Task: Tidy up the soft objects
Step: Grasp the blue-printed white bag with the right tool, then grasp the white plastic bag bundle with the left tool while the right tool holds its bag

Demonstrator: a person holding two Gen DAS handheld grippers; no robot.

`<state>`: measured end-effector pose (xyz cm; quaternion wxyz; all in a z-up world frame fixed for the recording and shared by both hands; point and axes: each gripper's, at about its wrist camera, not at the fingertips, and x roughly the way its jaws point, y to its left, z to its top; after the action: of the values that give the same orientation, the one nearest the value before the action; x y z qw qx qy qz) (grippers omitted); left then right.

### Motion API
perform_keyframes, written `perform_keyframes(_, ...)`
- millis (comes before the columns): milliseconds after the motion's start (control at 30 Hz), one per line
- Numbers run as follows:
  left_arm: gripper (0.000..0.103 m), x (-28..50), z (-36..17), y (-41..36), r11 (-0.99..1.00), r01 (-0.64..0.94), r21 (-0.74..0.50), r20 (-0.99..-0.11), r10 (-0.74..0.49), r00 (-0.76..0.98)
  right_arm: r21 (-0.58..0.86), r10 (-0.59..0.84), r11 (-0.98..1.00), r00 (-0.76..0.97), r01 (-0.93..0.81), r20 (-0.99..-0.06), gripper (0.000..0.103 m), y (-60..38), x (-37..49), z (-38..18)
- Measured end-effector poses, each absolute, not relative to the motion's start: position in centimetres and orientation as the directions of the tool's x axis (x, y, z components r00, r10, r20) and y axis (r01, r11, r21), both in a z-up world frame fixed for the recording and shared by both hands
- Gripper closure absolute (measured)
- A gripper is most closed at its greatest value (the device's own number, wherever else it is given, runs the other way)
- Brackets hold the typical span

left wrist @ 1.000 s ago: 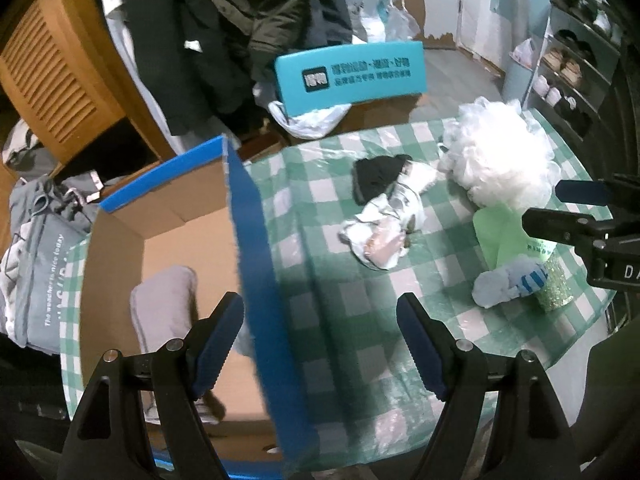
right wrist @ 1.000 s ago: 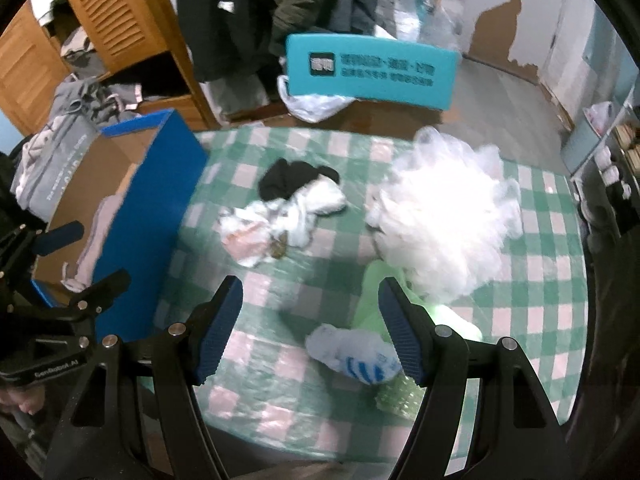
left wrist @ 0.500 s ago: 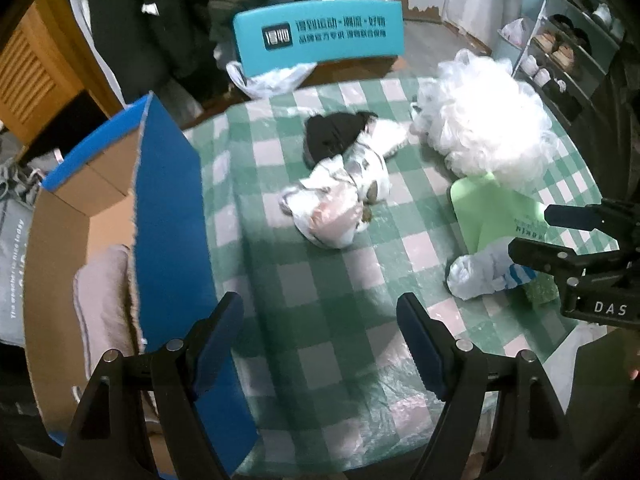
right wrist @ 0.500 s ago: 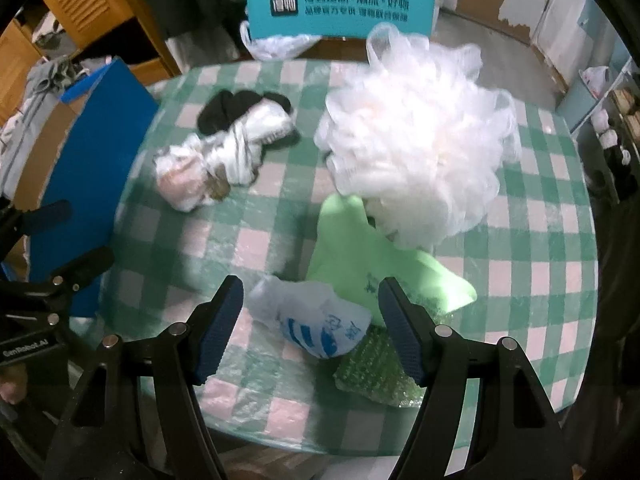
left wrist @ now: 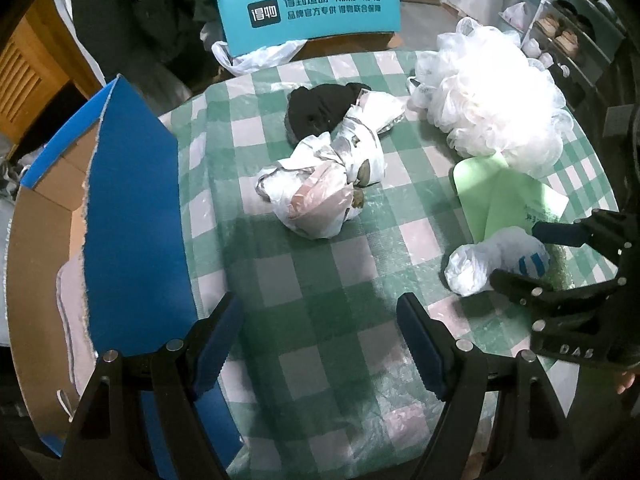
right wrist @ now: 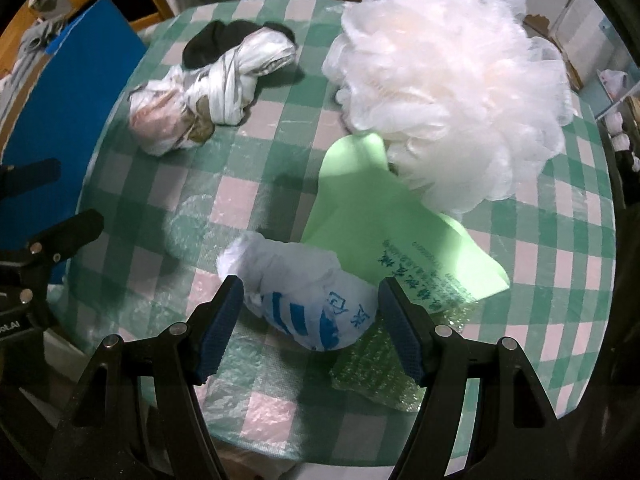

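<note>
At the left, an open blue-sided cardboard box (left wrist: pixel 132 216) holds what looks like a folded grey cloth (left wrist: pixel 74 304). The left gripper (left wrist: pixel 320 344) hangs wide open over the green checked tablecloth (left wrist: pixel 320 264). Farther right, the right gripper (right wrist: pixel 310 320), jaws spread wide, straddles a crumpled white plastic bag with blue stripes (right wrist: pixel 308 300) without pinching it.

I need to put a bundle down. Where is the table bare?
Bare cloth lies between the blue box and the knotted bag, nearer the left tongs. The right side is crowded: pouf, green sheet, white bag.
</note>
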<state>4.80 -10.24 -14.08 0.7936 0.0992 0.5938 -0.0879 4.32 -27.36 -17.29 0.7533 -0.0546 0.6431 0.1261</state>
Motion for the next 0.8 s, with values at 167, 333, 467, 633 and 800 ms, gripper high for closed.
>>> perform_keyframes(167, 0.023, 5.0, -14.6, -10.7, 0.961, 0.270, 0.062, -0.962, -0.014, 0.272, 0.077, 0.121, 0.958, 0.144, -0.277, -0.982, 0.032, -26.8, 4.5, -17.7)
perform_keyframes(333, 0.023, 5.4, -15.4, -10.9, 0.962, 0.266, 0.063, -0.967, -0.008, 0.256, 0.075, 0.120, 0.953, 0.139, -0.294, -0.983, 0.035, -26.2, 4.7, -18.3)
perform_keyframes(467, 0.023, 5.7, -15.8, -10.8, 0.963, 0.261, 0.060, -0.967, -0.009, 0.255, 0.085, 0.131, 0.951, 0.141, -0.297, -0.981, 0.044, -26.0, 4.6, -18.5)
perform_keyframes(633, 0.023, 6.7, -15.9, -10.8, 0.969, 0.244, 0.044, -0.966, -0.021, 0.258, 0.074, 0.132, 0.953, 0.185, -0.293, -0.974, 0.050, -25.8, 4.6, -17.8)
perform_keyframes(800, 0.023, 8.1, -16.1, -10.8, 0.973, 0.230, 0.017, -0.965, -0.045, 0.258, 0.110, 0.168, 0.963, 0.231, -0.246, -0.958, 0.050, -26.7, 5.5, -16.4)
